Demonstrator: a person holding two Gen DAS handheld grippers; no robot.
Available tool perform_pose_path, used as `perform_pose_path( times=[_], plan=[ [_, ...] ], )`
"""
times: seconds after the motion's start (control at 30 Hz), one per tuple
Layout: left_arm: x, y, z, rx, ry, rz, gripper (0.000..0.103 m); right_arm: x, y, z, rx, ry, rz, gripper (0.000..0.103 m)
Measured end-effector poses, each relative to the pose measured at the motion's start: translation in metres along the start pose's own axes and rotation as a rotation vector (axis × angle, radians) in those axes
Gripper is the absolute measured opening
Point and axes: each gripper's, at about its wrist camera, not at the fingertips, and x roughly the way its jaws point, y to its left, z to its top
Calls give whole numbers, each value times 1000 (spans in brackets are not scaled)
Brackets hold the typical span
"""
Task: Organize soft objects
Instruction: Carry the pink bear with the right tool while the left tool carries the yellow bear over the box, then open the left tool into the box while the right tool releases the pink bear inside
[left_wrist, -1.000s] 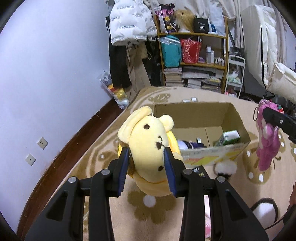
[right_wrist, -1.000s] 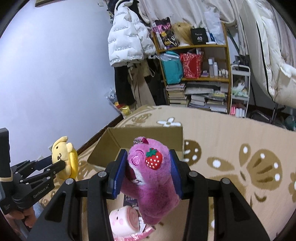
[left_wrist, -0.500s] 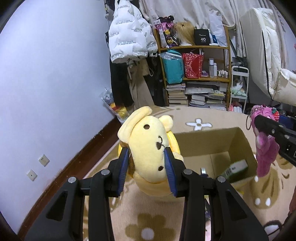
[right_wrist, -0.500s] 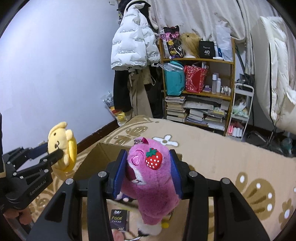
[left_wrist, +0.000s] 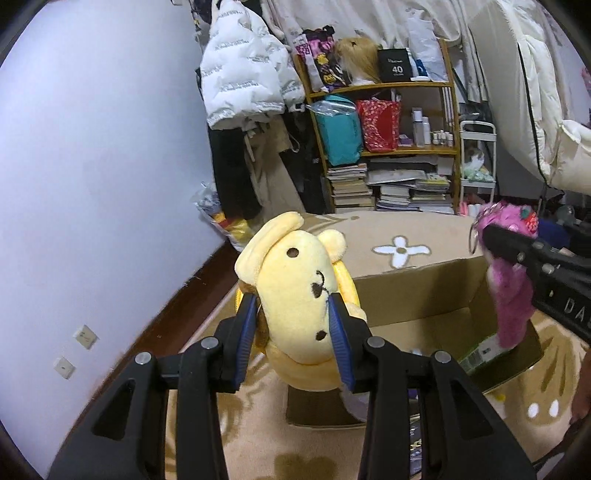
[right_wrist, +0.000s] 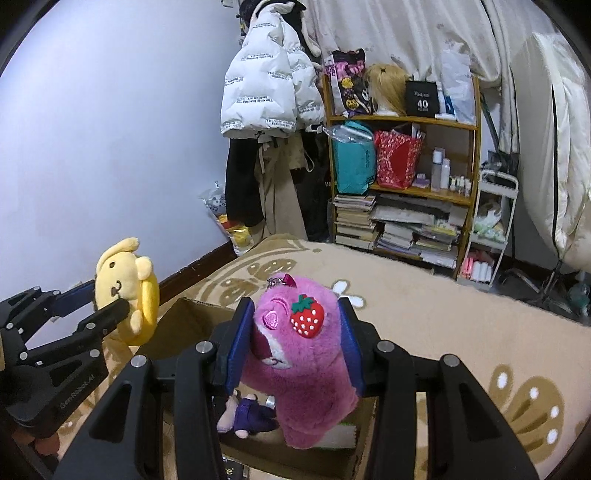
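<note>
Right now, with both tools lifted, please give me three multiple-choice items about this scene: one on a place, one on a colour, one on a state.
1. Where is the cardboard box?
A. on the patterned rug
B. on the bookshelf
C. on a chair

2. What colour is the plush toy in the left tool?
A. green
B. yellow
C. white

3. How is the right tool?
A. open and empty
B. resting in the box
C. shut on the pink plush toy

Answers:
1 A, the box stands on the rug.
2 B, the yellow plush toy sits between its pads.
3 C, both pads press the pink plush toy.
</note>
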Motion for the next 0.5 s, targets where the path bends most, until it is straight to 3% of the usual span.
perform_pose_path(
  times=[0.27, 0.5],
  plan=[
    [25, -12, -5, -45, 90, -139, 43, 22, -9, -20, 82, 78, 95, 48],
    [36, -13, -12, -41, 121, -95, 63, 25, -15, -23, 108, 89, 98, 54]
  ],
)
